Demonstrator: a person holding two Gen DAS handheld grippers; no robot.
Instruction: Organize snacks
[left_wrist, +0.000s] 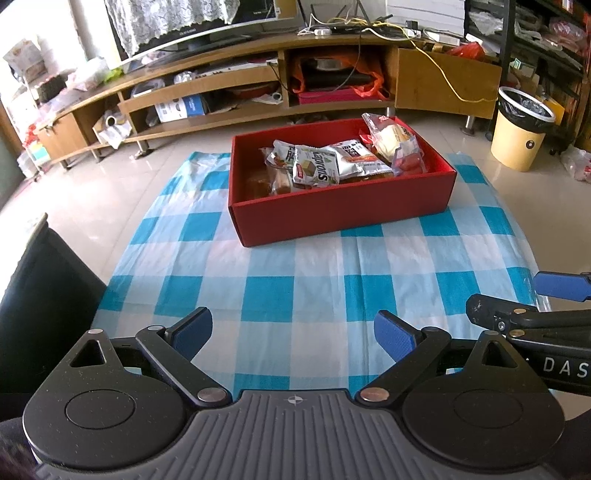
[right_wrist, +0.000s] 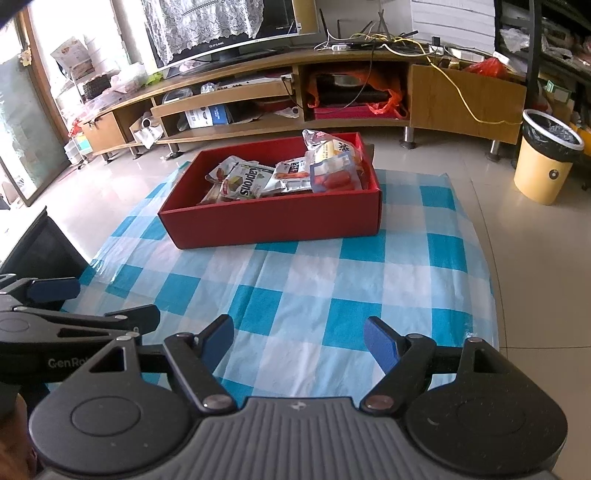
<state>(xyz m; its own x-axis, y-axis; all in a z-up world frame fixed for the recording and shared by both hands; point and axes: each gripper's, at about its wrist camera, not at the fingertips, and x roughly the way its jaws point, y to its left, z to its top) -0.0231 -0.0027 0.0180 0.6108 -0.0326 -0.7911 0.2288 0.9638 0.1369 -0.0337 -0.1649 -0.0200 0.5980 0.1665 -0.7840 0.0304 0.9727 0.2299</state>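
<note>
A red cardboard box stands on the far half of a blue-and-white checked cloth. Several snack packets lie inside it, among them a white-green packet and a clear bag of red sausages. My left gripper hangs open over the near part of the cloth, nothing between its blue pads. My right gripper is open and empty too, close beside the left one. Each shows at the edge of the other's view.
A long wooden TV stand full of clutter runs behind the cloth, with a television on top. A yellow waste bin stands on the tiled floor at the right. A dark object sits at the cloth's left edge.
</note>
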